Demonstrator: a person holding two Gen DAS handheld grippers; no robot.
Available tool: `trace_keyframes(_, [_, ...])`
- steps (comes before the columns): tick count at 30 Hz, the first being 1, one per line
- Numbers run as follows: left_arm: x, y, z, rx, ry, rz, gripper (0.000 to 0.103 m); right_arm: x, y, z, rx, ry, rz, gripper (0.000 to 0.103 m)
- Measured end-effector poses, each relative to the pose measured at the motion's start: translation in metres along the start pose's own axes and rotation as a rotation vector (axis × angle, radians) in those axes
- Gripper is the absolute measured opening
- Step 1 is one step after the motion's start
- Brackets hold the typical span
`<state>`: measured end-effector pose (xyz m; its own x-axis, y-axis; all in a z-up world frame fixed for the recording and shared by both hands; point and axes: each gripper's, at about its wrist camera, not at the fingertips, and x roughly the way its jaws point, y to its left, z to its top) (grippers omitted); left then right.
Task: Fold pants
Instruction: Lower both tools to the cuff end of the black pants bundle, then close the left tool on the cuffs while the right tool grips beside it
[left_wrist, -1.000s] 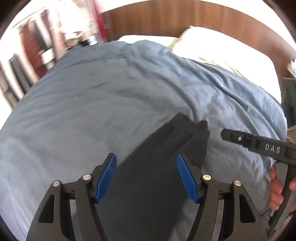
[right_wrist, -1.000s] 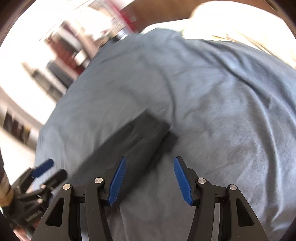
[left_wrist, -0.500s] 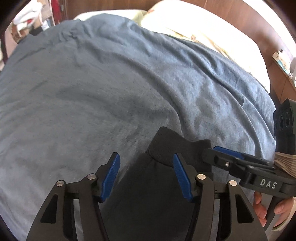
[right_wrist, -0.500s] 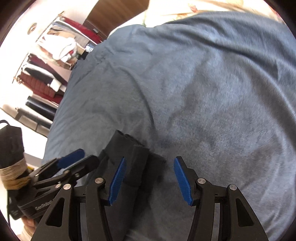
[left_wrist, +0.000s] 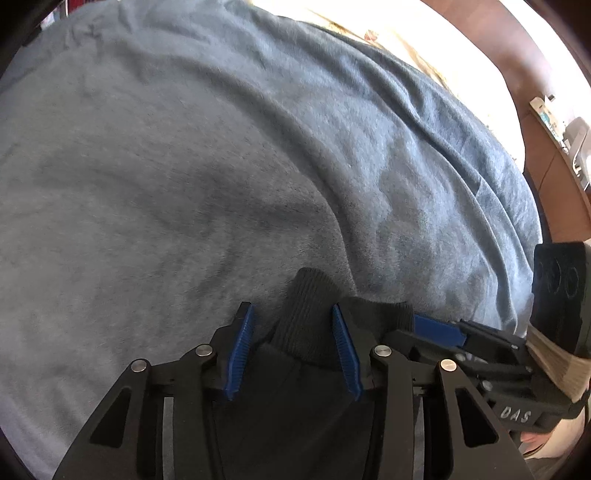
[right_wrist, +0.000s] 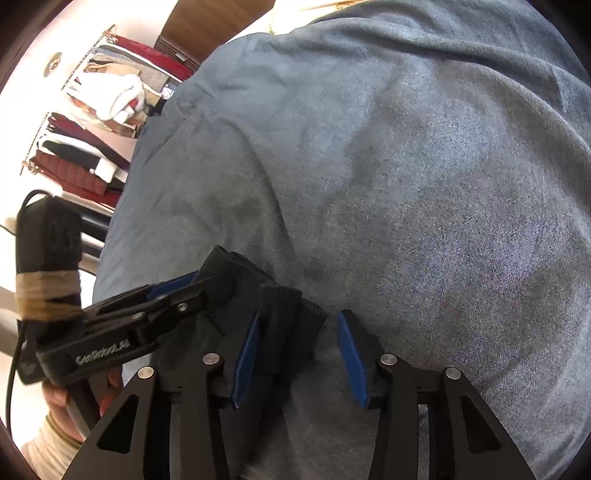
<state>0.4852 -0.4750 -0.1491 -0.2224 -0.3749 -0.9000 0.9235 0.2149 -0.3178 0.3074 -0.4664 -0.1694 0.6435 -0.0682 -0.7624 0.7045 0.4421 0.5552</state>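
Left wrist view, change: both hand-held grippers have come forward over the last second, and the ribbed cuff ends of the dark grey, soft knit pants (left_wrist: 306, 321), which lay well ahead before, now sit between the blue pads of the left hand-held gripper (left_wrist: 293, 347).
Left wrist view, left gripper state: jaws apart, one cuff standing between them, not pinched yet.
Left wrist view, right gripper: the right hand-held gripper (left_wrist: 439, 328) comes in from the right edge and touches the second cuff; whether it is closed I cannot tell from here.
Right wrist view, change: the cuffs have passed from far ahead to the left pad of the right hand-held gripper (right_wrist: 299, 354).
Right wrist view, right gripper state: jaws apart, the cloth against the left pad only, bare blanket under the right pad.
Right wrist view, left gripper: the left hand-held gripper (right_wrist: 173, 291) reaches in from the left over the cuffs.
Meaning for the task: I judge that both tools are placed to take the leg ends for a fold.
Pants, look: dark, thick, two ribbed cuffs side by side, legs running back under the grippers.
Pants, place: on the grey-blue fleece blanket of the bed (left_wrist: 184, 166), near its near edge.
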Motion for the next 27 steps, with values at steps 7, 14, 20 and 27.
trace_keyframes(7, [0.019,-0.004,0.007,0.0,0.028,-0.003,0.039,0.006,-0.005,0.003,0.02,0.027,0.035,0.037])
trace_keyframes(14, [0.01,-0.004,0.007,0.01,0.038,-0.009,0.022,0.018,-0.014,0.01,0.059,0.071,0.081,0.024])
trace_keyframes(20, [-0.019,-0.019,0.007,0.045,-0.019,0.014,0.015,-0.002,0.003,0.014,0.015,0.039,0.086,0.016])
trace_keyframes(27, [-0.085,-0.029,-0.009,0.033,-0.151,0.021,0.015,-0.052,0.042,0.01,-0.113,-0.049,0.115,0.015])
